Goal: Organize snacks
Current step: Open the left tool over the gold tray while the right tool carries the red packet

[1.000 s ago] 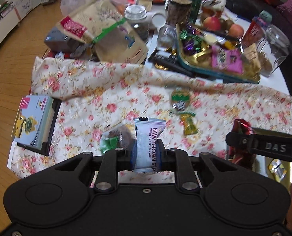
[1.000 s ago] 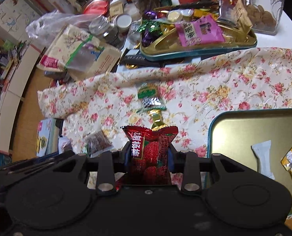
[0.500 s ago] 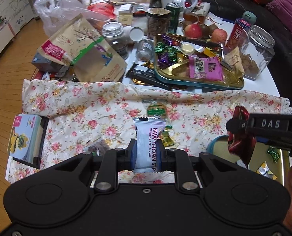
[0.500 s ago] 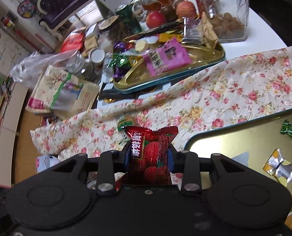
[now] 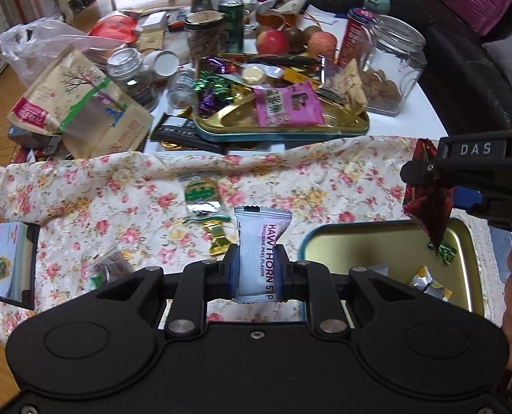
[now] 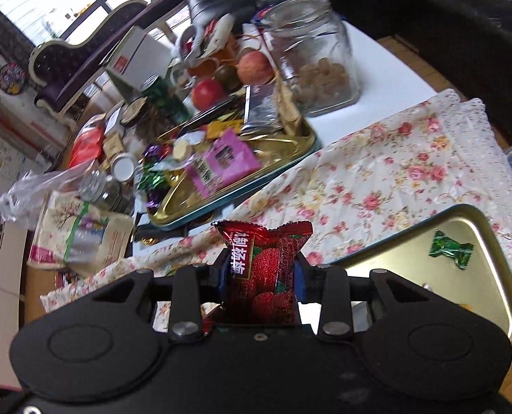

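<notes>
My left gripper (image 5: 257, 269) is shut on a pale blue hawthorn strip packet (image 5: 260, 252), held above the floral cloth (image 5: 118, 193) beside the near gold tray (image 5: 376, 241). My right gripper (image 6: 261, 276) is shut on a red berry snack packet (image 6: 266, 269); it also shows in the left wrist view (image 5: 428, 200), held over the near tray's far right corner. The near gold tray (image 6: 411, 241) holds a green candy (image 6: 451, 248) and a few other wrapped sweets. A green packet (image 5: 202, 195) and a gold candy (image 5: 218, 238) lie on the cloth.
A second gold tray (image 5: 290, 131) full of snacks stands beyond the cloth, with a glass jar (image 5: 390, 65), apples (image 5: 271, 41), cans and paper bags (image 5: 80, 107) around it. A small box (image 5: 9, 262) sits at the cloth's left edge.
Both grippers have lifted and moved right with their packets. The near gold tray has come into the left view, and the red packet now hangs over it.
</notes>
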